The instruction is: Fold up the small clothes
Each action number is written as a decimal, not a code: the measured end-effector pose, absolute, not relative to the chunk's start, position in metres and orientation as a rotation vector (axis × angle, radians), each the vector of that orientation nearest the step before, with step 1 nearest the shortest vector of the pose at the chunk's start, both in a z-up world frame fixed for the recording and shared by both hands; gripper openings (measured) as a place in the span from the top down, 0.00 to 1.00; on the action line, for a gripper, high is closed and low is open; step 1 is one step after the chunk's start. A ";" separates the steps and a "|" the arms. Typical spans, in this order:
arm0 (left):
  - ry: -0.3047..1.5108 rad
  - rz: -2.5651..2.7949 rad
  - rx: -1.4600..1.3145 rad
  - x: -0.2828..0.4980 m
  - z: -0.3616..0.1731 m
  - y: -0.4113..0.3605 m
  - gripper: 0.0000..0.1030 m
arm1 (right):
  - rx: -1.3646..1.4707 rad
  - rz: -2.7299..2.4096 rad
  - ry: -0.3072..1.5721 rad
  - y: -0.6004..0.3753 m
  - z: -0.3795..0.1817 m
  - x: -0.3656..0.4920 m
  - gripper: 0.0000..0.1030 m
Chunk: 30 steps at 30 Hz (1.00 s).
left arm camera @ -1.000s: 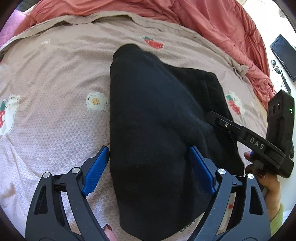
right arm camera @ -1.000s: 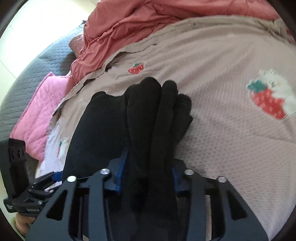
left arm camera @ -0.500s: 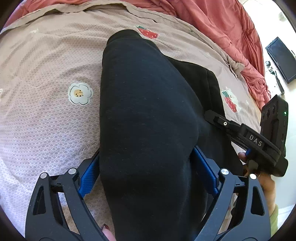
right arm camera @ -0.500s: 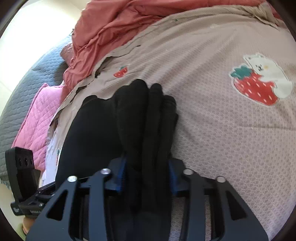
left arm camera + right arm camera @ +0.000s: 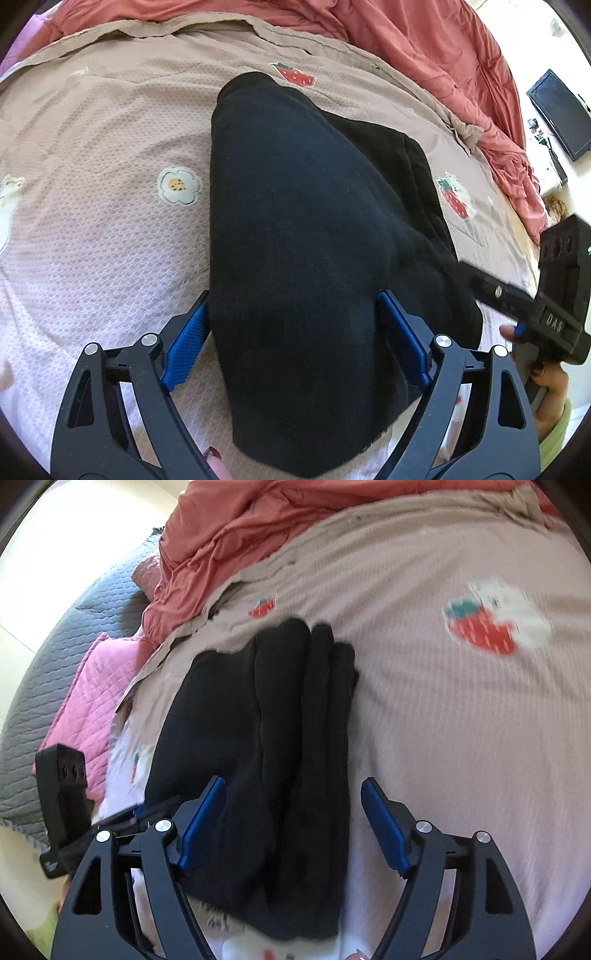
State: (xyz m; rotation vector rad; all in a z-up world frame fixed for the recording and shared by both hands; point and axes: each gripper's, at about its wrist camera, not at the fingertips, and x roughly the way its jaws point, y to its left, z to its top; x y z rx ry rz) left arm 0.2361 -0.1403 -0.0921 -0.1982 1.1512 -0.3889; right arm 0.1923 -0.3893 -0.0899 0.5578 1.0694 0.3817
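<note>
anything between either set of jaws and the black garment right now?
Nothing visible. The black garment lies directly between the open blue pads of the left gripper, and the right gripper also straddles it, jaws open, with only the bedspread underneath.

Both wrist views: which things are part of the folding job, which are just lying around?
Job: black garment, left gripper, right gripper.
Lying about: red duvet, pink quilted pillow, grey blanket, dark screen, strawberry-print sheet.
</note>
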 end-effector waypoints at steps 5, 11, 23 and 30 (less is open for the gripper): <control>1.150 -0.397 -0.179 0.226 -0.090 -0.137 0.25 | 0.501 0.371 1.111 -0.378 -0.094 0.187 0.28; 1.159 -0.406 -0.180 0.221 -0.094 -0.134 0.33 | 0.396 0.380 1.112 -0.365 -0.088 0.176 0.66; 1.186 -0.423 -0.216 0.218 -0.102 -0.128 0.40 | 0.421 0.329 1.101 -0.373 -0.103 0.168 0.54; 1.191 -0.409 -0.212 0.211 -0.100 -0.126 0.39 | 0.481 0.295 1.075 -0.381 -0.103 0.155 0.42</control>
